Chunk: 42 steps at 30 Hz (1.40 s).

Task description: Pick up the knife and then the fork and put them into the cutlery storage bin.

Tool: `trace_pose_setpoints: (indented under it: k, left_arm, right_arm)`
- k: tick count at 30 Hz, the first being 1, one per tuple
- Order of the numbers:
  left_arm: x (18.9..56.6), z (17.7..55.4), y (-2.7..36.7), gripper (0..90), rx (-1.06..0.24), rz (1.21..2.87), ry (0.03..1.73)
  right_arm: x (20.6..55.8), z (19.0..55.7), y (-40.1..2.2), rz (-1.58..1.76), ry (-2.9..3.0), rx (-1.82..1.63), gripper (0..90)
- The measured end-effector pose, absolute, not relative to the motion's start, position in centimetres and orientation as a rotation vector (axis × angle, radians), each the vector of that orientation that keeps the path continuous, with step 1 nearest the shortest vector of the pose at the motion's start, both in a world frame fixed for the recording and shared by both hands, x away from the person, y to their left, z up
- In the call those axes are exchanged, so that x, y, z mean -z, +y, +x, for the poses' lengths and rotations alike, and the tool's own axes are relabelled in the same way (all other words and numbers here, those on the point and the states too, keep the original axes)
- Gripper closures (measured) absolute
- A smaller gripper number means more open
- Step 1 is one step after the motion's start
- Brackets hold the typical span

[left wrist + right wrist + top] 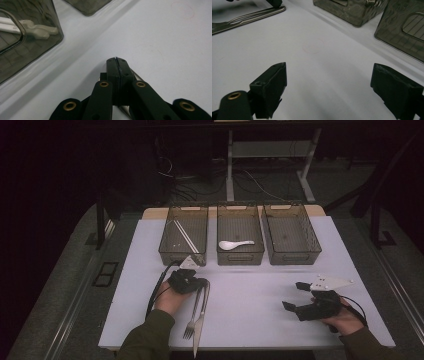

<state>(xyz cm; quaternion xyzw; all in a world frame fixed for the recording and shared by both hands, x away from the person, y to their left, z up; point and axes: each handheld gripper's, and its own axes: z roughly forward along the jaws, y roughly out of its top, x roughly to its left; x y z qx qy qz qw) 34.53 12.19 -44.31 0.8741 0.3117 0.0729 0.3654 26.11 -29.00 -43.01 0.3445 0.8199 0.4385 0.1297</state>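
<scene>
Sorting cutlery into the three trays appears to be the work in hand, and the step at this moment reads as the pick-up. The left gripper (192,282) stands just short of the left tray (167,251), its jaws pressed fully together, with the upper ends of a fork (192,319) and a knife (199,327) lying directly beneath them. A thin strip of metal (137,75) shows just beside the closed tips in the left gripper view; whether either handle is actually pinched cannot be told.

Both pieces lie side by side, touching or nearly so. Their long axes run from the jaws back toward the person's edge of the table (260,290), handles at the jaws, fork tines and knife tip pointing at the person.

The right gripper (296,296) hovers well apart from the cutlery, jaws wide and empty over bare table.

Judgement: the next move calls for separating one piece, securing it at the handle and carrying it forward to a tray. The middle tray (240,258) holds a white spoon (234,244); the left holds pale sticks (184,235).
</scene>
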Motion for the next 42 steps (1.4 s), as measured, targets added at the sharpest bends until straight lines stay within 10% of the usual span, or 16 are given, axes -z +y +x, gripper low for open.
trace_pose_setpoints:
  k: [42]
  left_arm:
    - [44.4, 35.9, 14.3, 88.9, -0.146, 2.245, 0.858]
  right_arm:
    - [43.0, 26.1, -29.1, 1.0, 2.38, -1.276, 13.5]
